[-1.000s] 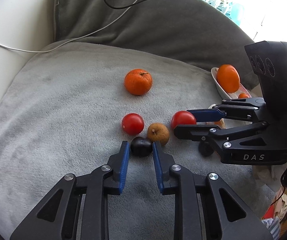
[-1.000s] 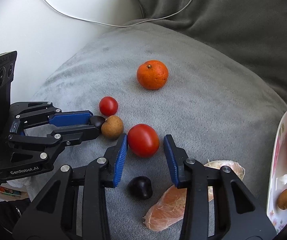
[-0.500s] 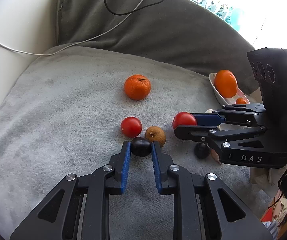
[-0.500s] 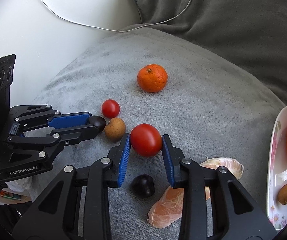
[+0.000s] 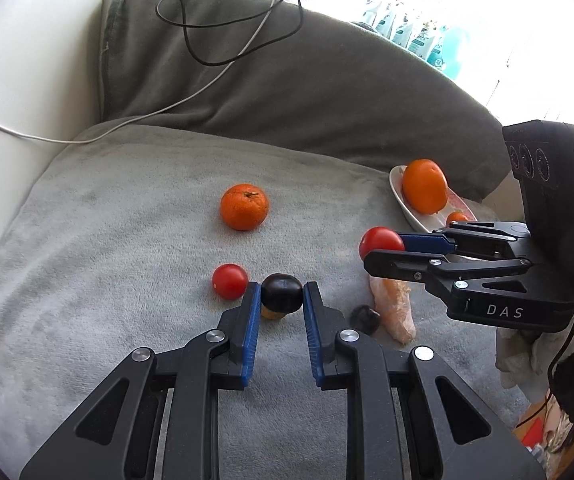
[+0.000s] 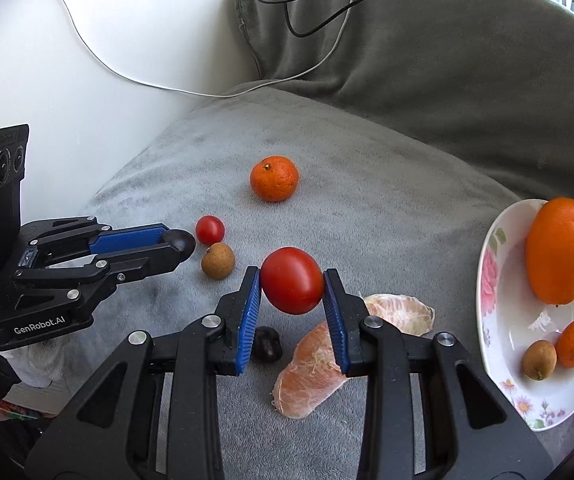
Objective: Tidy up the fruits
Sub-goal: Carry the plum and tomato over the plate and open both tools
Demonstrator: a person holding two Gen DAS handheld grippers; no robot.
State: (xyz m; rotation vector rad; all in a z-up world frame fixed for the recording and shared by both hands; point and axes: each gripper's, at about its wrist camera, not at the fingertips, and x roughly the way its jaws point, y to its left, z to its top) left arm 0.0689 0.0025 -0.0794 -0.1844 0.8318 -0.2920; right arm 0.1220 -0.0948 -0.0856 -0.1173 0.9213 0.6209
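Left hand-held gripper [image 5: 278,299], lower centre of the left wrist view: blue pads clamped on a dark plum [image 5: 281,298], held clear of the grey cushion [image 5: 107,264]. A brown fruit [image 6: 217,261] sits just below it, a small tomato [image 5: 229,281] immediately left.

Right hand-held gripper [image 6: 292,282], lower centre of the right wrist view: pads pressed on both sides of a large red tomato [image 6: 292,280], raised off the cushion.

Remaining on the cushion: a mandarin [image 6: 274,178] at centre, a second dark plum [image 6: 266,344] and peeled citrus pieces [image 6: 315,368] in the lower middle.

The flowered plate [image 6: 503,320] at right edge carries an orange [image 6: 559,250] and two small fruits.
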